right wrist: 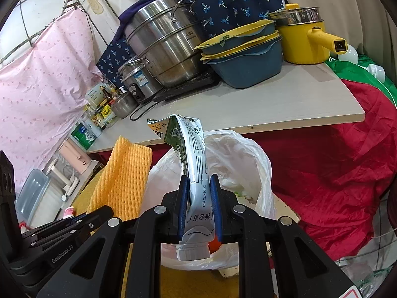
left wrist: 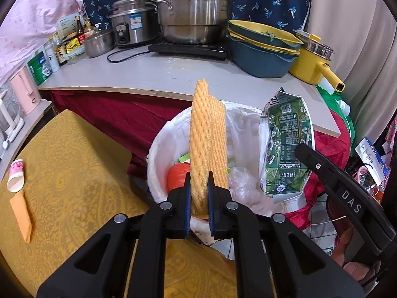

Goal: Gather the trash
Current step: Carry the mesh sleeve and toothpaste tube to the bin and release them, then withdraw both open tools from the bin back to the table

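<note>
My left gripper [left wrist: 199, 181] is shut on an orange foam net sleeve [left wrist: 207, 139], held upright over the white-lined trash bin [left wrist: 158, 154]. My right gripper [right wrist: 198, 183] is shut on a flattened green and silver drink carton [right wrist: 192, 159], also held over the bin's white bag [right wrist: 248, 159]. The carton [left wrist: 285, 146] and the right gripper [left wrist: 342, 191] show at the right of the left wrist view. The foam sleeve [right wrist: 124, 176] and the left gripper [right wrist: 94, 219] show at the left of the right wrist view. A red wrapper [left wrist: 177, 173] and clear plastic [left wrist: 242, 181] lie inside the bin.
A gold-patterned table [left wrist: 69, 168] at the left holds a small paper cup [left wrist: 16, 175] and an orange foam piece [left wrist: 22, 214]. Behind the bin, a counter [left wrist: 173, 74] carries steel pots [left wrist: 196, 7], stacked blue basins [left wrist: 263, 52] and a yellow pot [left wrist: 315, 64]. Red cloth [right wrist: 335, 173] hangs below.
</note>
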`<state>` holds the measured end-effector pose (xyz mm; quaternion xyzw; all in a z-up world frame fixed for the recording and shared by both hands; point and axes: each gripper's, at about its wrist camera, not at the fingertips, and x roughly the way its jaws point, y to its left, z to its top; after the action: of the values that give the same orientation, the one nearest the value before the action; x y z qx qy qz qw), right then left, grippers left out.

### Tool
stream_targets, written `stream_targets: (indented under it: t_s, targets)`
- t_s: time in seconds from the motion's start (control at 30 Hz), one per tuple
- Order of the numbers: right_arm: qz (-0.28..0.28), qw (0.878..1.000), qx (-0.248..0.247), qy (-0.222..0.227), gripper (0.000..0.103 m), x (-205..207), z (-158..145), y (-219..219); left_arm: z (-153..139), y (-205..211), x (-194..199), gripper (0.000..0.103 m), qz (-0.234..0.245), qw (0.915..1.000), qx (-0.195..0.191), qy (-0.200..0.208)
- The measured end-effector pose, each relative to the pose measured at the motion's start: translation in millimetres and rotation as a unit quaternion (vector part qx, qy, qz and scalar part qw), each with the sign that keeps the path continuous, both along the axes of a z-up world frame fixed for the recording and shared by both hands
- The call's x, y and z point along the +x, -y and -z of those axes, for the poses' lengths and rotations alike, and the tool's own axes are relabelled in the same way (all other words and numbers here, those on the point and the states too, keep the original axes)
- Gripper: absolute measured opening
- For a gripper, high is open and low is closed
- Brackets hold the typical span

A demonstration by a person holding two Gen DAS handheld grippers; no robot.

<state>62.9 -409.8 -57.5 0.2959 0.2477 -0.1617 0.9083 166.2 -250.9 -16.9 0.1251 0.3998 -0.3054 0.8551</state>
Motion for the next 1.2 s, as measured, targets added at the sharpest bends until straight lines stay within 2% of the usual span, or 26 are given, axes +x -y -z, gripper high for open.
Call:
stream_targets:
  t_s: [0.1, 0.13, 0.17, 0.23, 0.3, 0.37, 0.7, 0.8, 0.87, 1.2]
  targets:
    - [-0.004, 1.000, 0.002, -0.004, 0.018, 6, 3, 4, 2, 4, 5, 0.014, -0.005, 0.9999, -0.010, 0.002]
    - [-0.006, 1.000, 0.003, -0.006, 0.021, 9, 4, 5, 2, 5, 7, 0.024, -0.010, 0.9999, -0.010, 0.005]
    - [-0.006, 1.000, 0.002, -0.006, 0.022, 11, 4, 5, 2, 4, 9, 0.039, -0.014, 0.9998, -0.013, 0.007]
    - [-0.002, 1.000, 0.001, -0.004, 0.025, 12, 3, 4, 1, 2, 11, 0.049, -0.023, 0.9995, -0.020, 0.011]
    - [0.002, 1.000, 0.004, 0.004, 0.035, 11, 1, 4, -1, -2, 13, 0.051, -0.026, 0.9994, -0.022, 0.012]
    - [0.004, 1.000, 0.003, 0.006, 0.038, 12, -2, 3, -2, -5, 14, 0.056, -0.030, 0.9992, -0.023, 0.014]
    - [-0.007, 1.000, -0.010, 0.017, 0.047, 12, -25, -19, -18, -34, 15, 0.058, -0.052, 0.9978, -0.035, 0.024]
    - [-0.017, 1.000, -0.016, 0.020, 0.049, 14, -33, -31, -24, -47, 15, 0.061, -0.062, 0.9969, -0.040, 0.028]
    - [-0.022, 0.999, -0.021, 0.021, 0.050, 15, -36, -39, -29, -58, 14, 0.066, -0.073, 0.9958, -0.043, 0.034]
    - [-0.078, 0.996, -0.039, 0.020, 0.051, 33, -49, -101, -38, -130, 22, 0.068, -0.137, 0.9887, -0.045, 0.039]
